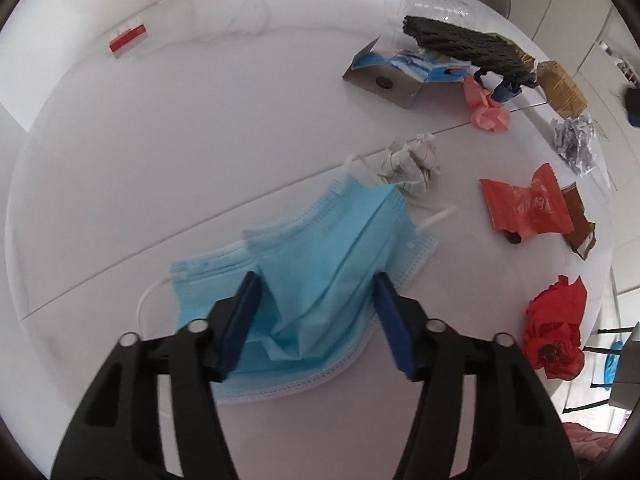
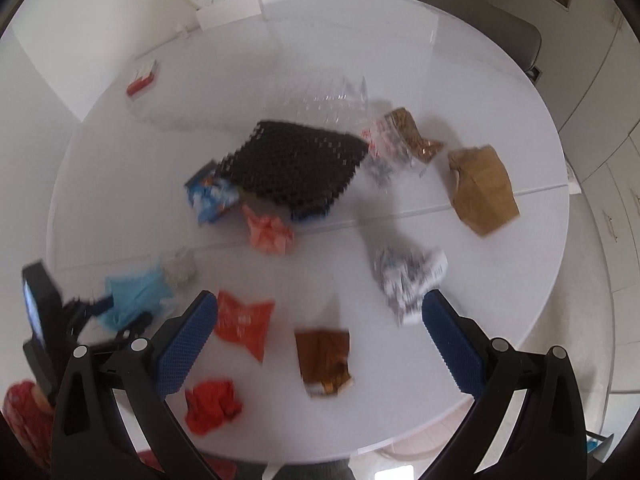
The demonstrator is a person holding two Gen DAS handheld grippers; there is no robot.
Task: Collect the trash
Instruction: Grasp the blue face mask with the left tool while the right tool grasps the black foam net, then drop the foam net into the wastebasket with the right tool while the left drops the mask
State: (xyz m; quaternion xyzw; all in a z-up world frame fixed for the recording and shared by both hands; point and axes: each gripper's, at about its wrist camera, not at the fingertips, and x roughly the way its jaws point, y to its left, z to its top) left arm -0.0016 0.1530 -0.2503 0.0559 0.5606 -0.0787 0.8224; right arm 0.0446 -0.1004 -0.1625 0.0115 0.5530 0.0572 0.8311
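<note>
L gripper (image 1: 316, 320) is down over the crumpled light-blue pleated face mask (image 1: 320, 264), at about 7 o'clock on the round white table (image 1: 160, 160). Pads straddle a raised fold, jaws partly closed; can't tell if pinching yet. R gripper (image 2: 320, 344) open, empty, hovering. Step: mask pickup. Next: finish closing, lift, check loops clear.

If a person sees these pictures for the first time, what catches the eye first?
First, the blue face mask bunched between the fingers of the left claw at the near side of the white round table. Next, the black mesh sheet in the table's middle, with bright red wrappers scattered nearer, under the open right claw.
</note>
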